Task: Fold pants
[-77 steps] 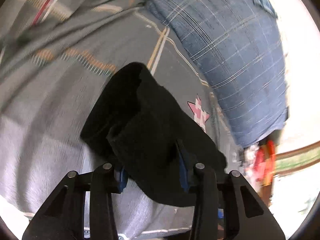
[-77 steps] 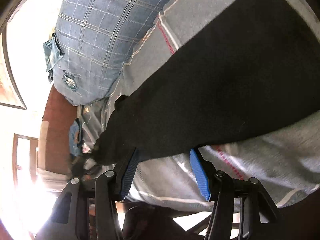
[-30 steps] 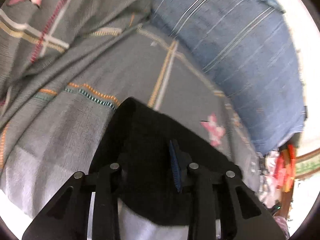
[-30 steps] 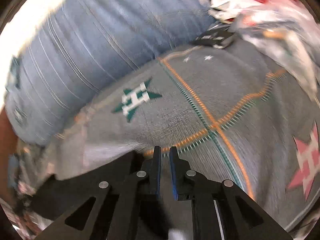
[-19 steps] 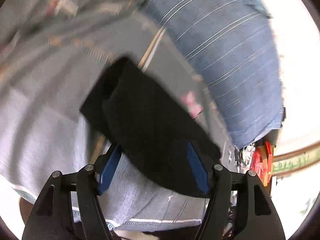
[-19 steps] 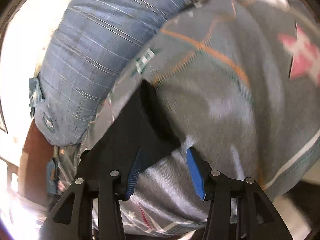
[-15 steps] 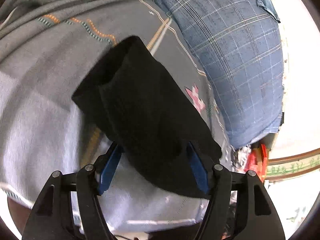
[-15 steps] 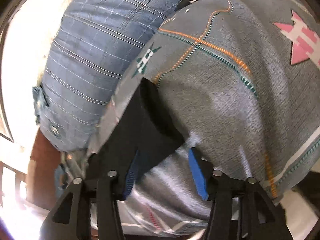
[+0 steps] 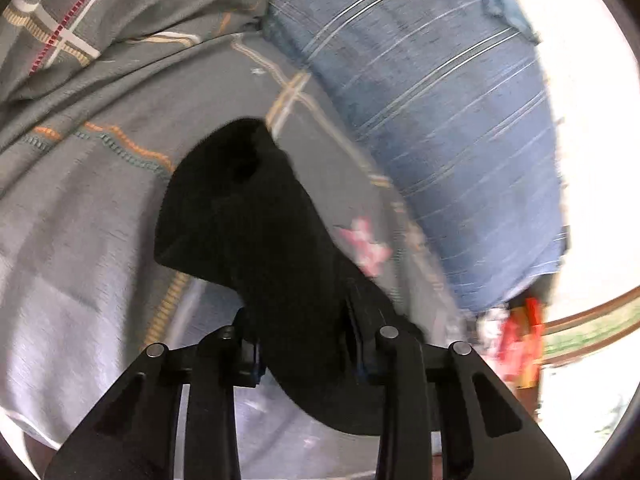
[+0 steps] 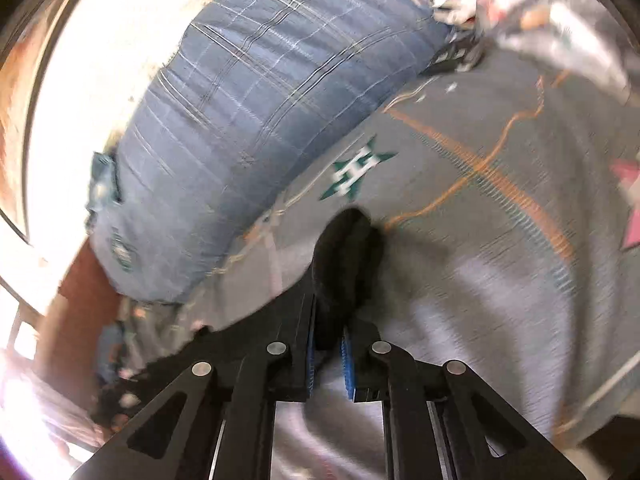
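The black pants (image 9: 248, 208) lie bunched in a folded heap on the grey patterned bedspread (image 9: 100, 200). My left gripper (image 9: 300, 320) has its jaws closing, and both pads press a thick fold of the black cloth, which fills the gap between them. In the right wrist view, my right gripper (image 10: 330, 320) has its jaws closing to a narrow gap on a thin bunched edge of the pants (image 10: 344, 248). More black cloth trails off to the lower left behind the right fingers.
A big blue plaid pillow (image 9: 440, 120) lies along the far side of the bedspread (image 10: 480, 280), also seen as the pillow (image 10: 260, 120). Red and white clutter (image 9: 524, 340) sits past the bed's edge. Crumpled light things (image 10: 540, 12) lie at the top right.
Half a second ago both grippers stood open around the pants; now both have closed on the black cloth. The left has sunk closer to the heap, and the right has shifted sideways.
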Available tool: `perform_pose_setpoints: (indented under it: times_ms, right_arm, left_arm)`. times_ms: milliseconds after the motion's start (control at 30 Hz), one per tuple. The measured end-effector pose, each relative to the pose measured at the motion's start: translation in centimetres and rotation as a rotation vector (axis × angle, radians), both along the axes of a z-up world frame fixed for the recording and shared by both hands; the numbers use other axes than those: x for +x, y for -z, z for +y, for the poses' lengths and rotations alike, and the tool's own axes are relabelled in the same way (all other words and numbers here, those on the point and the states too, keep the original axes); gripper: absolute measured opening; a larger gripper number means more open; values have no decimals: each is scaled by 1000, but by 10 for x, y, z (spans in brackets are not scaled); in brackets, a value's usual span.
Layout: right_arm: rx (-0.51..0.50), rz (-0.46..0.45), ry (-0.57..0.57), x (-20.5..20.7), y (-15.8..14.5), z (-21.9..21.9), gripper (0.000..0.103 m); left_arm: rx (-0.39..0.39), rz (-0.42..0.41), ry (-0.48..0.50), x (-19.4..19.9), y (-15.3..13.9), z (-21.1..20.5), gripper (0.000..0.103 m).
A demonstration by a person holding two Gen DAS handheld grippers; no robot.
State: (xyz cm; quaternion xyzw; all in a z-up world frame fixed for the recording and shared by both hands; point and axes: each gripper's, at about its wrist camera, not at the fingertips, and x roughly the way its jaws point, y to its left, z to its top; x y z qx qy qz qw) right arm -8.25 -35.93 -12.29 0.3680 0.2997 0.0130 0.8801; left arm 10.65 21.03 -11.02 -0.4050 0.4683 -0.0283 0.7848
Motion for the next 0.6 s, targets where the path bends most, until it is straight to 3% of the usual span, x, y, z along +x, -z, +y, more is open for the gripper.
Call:
perform_pose_setpoints:
  times_ms: [67,133,200,333,467,600]
  right_arm:
    - [-63,109,46,4,18,-7,10]
    - [-35,173,66,2,32,-15,15]
    - [25,144,102,-14,33,-24,15]
    - [-63,89,147,-36,-1,-26,18]
    - [-125,26,71,-19,-33,3,35]
    - [-122,5,-133,31,-42,60,38]
  left_arm:
    - [15,69,-6,5,17,2,28]
    - [-48,70,-15,0,24,10,28]
    - [-74,77,4,-7,17,16,28]
    - [-98,13,8,-39,-6,38,32]
    - [-144,-74,-99,-60,-24,66,58]
    - [-159,-38,-67,-44,-16,59,60]
